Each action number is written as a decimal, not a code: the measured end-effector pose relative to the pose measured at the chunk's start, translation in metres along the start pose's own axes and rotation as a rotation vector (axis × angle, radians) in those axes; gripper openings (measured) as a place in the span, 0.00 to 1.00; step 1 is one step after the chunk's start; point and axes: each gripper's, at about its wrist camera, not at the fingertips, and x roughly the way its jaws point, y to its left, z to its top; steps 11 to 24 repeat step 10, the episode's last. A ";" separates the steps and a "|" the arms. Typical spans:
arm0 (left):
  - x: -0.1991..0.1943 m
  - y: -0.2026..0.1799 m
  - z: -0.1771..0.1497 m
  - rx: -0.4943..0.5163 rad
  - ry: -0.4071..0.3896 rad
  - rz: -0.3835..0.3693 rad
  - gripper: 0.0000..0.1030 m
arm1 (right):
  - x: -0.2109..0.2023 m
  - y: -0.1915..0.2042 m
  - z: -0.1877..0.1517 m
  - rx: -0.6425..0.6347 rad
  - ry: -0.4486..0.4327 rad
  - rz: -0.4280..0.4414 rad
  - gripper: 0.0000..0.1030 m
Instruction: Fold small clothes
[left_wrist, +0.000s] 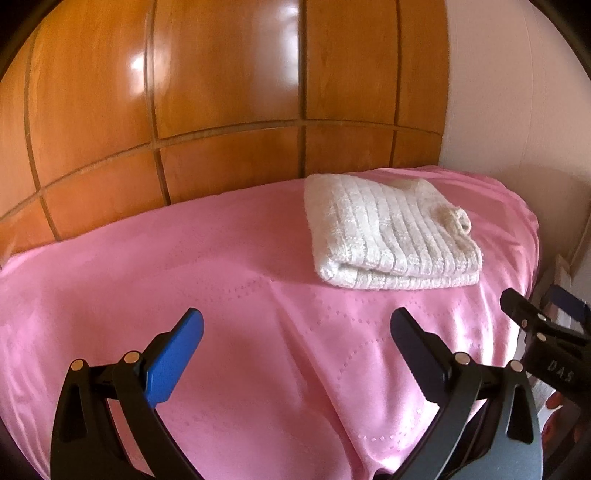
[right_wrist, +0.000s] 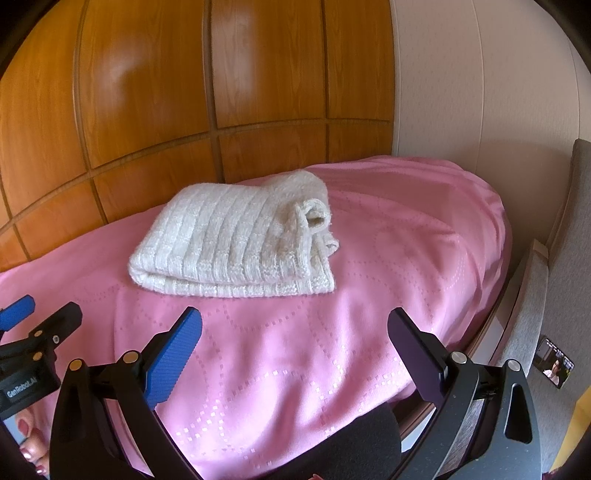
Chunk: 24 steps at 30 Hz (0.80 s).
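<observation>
I see the folded white sweater (left_wrist: 391, 232) lying on the pink bedspread (left_wrist: 221, 295), beyond both grippers and well apart from them. My left gripper (left_wrist: 295, 332) and right gripper (right_wrist: 295, 332) are both spread wide, empty. The sweater is thick, ribbed knit, roughly rectangular; the bedspread is smooth, dotted.

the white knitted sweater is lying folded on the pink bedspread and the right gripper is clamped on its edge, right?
Not quite. The white knitted sweater lies folded on the pink bedspread, but the right gripper is open and apart from it, as the right wrist view shows.
</observation>
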 end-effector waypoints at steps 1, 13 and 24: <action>0.000 0.000 0.000 0.001 0.002 -0.002 0.98 | 0.001 0.000 0.000 0.000 0.002 0.002 0.97; 0.011 0.009 0.001 -0.033 0.066 0.001 0.98 | 0.002 -0.001 -0.002 -0.002 0.007 0.003 0.97; 0.011 0.009 0.001 -0.033 0.066 0.001 0.98 | 0.002 -0.001 -0.002 -0.002 0.007 0.003 0.97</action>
